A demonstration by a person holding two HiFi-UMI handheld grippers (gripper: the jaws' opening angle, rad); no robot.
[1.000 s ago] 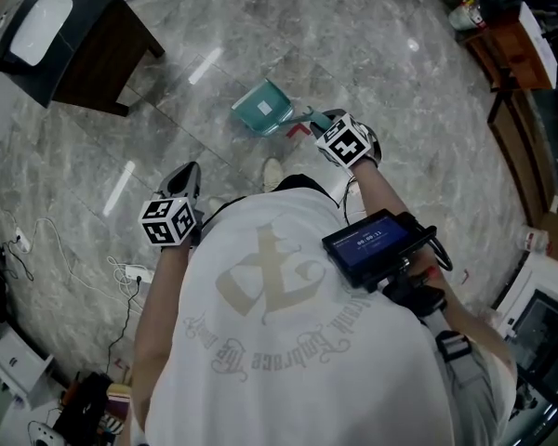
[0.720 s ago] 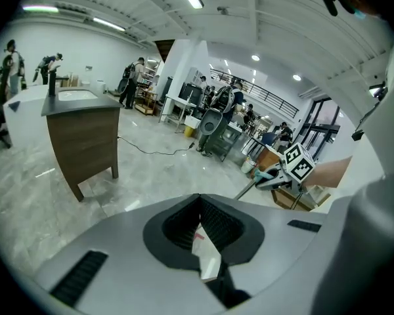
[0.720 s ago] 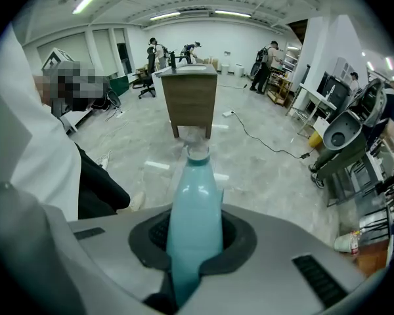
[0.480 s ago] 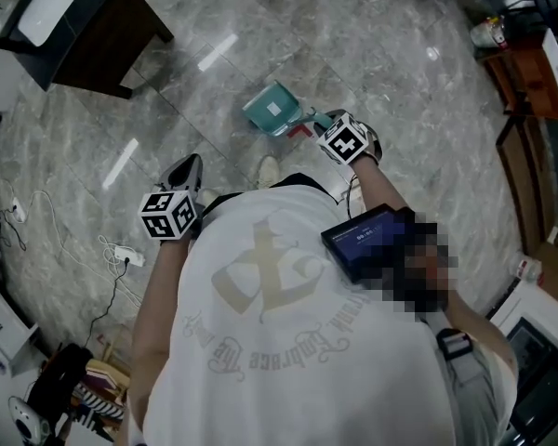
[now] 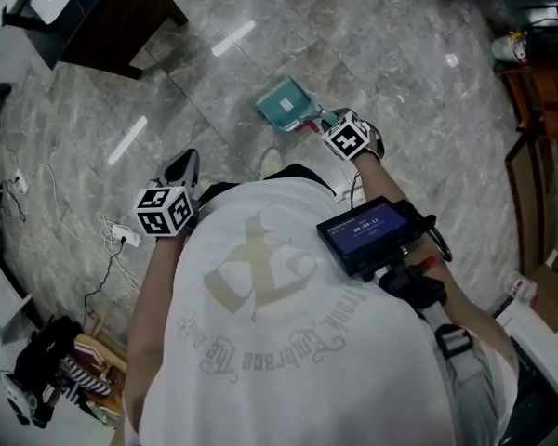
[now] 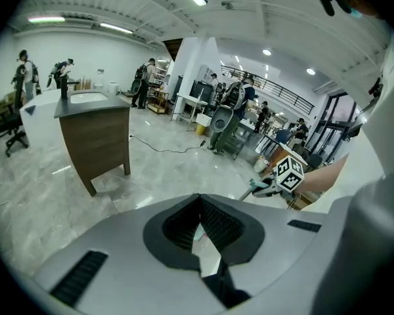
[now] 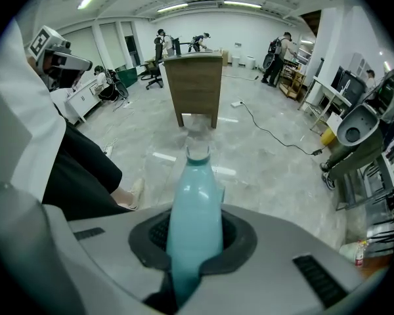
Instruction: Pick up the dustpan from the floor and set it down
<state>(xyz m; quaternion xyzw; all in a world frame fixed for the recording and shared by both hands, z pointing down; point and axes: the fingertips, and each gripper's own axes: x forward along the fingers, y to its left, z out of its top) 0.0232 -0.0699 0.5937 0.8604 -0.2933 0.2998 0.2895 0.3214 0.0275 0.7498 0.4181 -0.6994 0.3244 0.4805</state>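
The teal dustpan (image 5: 286,107) is low over the grey marble floor ahead of the person. I cannot tell whether it touches the floor. Its long teal handle (image 7: 196,215) runs straight out between the jaws of my right gripper (image 5: 324,124), which is shut on it and points steeply down. From the right gripper view the handle hides the pan itself. My left gripper (image 5: 181,168) is held off to the left, well away from the dustpan. Its jaws meet at the tips with nothing between them (image 6: 200,205). The left gripper view shows the right gripper's marker cube (image 6: 290,174).
A dark wooden cabinet (image 5: 102,26) stands at the back left. Cables and a power strip (image 5: 121,237) lie on the floor at the left. Wooden shelving (image 5: 539,91) lines the right side. The person's shoe (image 5: 272,163) is just behind the dustpan.
My right gripper has sunk toward the floor with the dustpan, which now looks smaller and farther off. The left gripper has drifted only slightly at the person's left side.
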